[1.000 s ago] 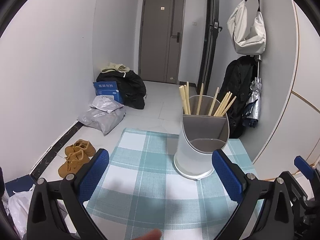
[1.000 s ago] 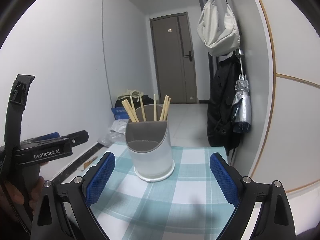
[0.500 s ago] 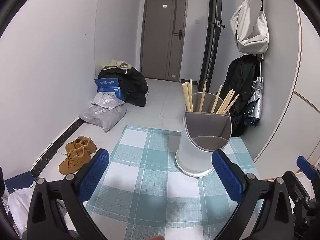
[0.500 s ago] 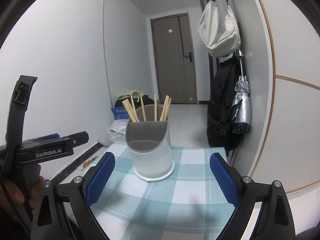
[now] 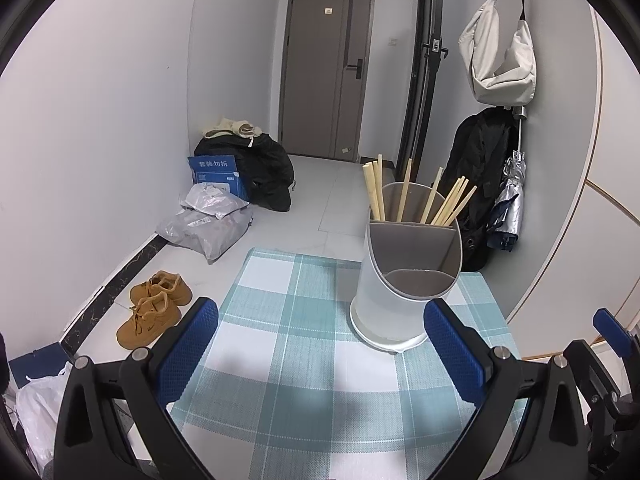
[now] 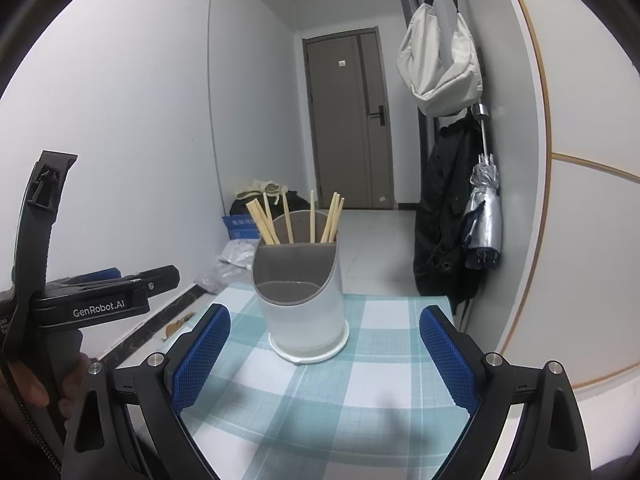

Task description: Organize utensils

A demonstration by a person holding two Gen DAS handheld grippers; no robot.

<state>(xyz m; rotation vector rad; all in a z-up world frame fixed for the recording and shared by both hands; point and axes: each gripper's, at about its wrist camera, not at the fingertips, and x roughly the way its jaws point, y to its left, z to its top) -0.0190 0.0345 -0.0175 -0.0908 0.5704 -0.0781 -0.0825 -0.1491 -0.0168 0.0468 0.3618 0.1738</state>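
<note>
1. Both claws spread wide and empty: left claw (image 5: pixel 320 344) and right claw (image 6: pixel 324 350) hovering low over the checked desk mat (image 5: pixel 280 344).
2. Utensil holder (image 5: pixel 404 280) just ahead of the left claw, off toward its right finger; dead ahead between the fingers for the right claw (image 6: pixel 302 300).
3. Wooden chopsticks (image 5: pixel 416 200) upright in the rear compartment, fanned out; front compartment bare.
4. Compared with a second ago: holder sitting slightly further right and higher in the left view, fingertip at the bottom edge gone; right view near identical. Small re-aim only, nothing picked up.
5. Meaning for the task: likely finished or between steps, since no loose utensils show on the mat.
6. Writing: "GenRobot.AI" on the left claw body (image 6: pixel 100 304), seen left of the right claw. Blue box (image 5: pixel 216 172) on the floor far ahead-left carries white characters, too small to read surely.
</note>
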